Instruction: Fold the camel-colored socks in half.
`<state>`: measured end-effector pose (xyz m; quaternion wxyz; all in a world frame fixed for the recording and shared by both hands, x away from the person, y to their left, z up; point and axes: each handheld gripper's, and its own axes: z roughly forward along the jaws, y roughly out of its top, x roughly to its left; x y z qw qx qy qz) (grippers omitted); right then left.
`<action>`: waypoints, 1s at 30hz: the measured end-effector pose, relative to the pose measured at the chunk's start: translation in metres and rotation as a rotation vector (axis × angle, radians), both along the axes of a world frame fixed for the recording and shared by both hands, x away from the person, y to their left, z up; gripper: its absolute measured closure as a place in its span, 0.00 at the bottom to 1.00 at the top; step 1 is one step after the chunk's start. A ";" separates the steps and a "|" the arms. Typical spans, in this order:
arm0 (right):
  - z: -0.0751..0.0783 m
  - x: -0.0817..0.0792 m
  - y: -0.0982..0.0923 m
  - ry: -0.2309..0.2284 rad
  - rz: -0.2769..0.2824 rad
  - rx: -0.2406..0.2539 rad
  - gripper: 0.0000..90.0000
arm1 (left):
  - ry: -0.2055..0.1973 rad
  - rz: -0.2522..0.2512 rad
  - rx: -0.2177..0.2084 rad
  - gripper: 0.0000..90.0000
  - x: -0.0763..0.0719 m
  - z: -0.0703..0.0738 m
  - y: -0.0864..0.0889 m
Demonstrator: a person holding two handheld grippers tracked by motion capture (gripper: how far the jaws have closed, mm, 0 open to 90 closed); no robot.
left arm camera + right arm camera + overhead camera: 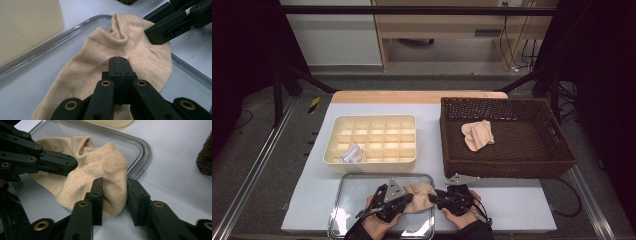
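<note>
A beige ankle sock [419, 195] [105, 62] [100, 170] lies bunched at the right end of a clear shallow tray [347, 182] [142, 150] near the table's front edge. My left gripper [409, 199] [119, 60] [73, 165] comes in from the left, its jaws pressed together on a fold in the sock's middle. My right gripper [432, 197] [115, 186] [150, 25] reaches from the right. Its jaws stand apart on either side of the sock's rounded end, and the cloth between them is not squeezed.
A cream divided organiser [371, 122] stands behind the tray, with a white bundle [351, 154] in its front-left cell. To the right a dark wicker basket [507, 170] holds another beige sock [477, 134]. Bare white tabletop [512, 200] lies right of the tray.
</note>
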<state>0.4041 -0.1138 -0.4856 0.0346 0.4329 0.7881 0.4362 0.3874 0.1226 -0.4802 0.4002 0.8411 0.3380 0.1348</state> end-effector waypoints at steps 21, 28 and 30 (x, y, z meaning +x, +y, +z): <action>0.037 -0.012 0.009 -0.100 0.118 0.091 0.93 | 0.014 0.004 -0.007 0.99 0.001 0.001 -0.003; 0.040 -0.012 0.011 -0.099 0.108 0.061 0.93 | 0.023 0.018 -0.058 0.99 0.002 0.015 0.013; 0.041 -0.011 0.010 -0.101 0.100 0.048 0.93 | 0.016 0.026 -0.071 0.99 0.001 0.019 0.018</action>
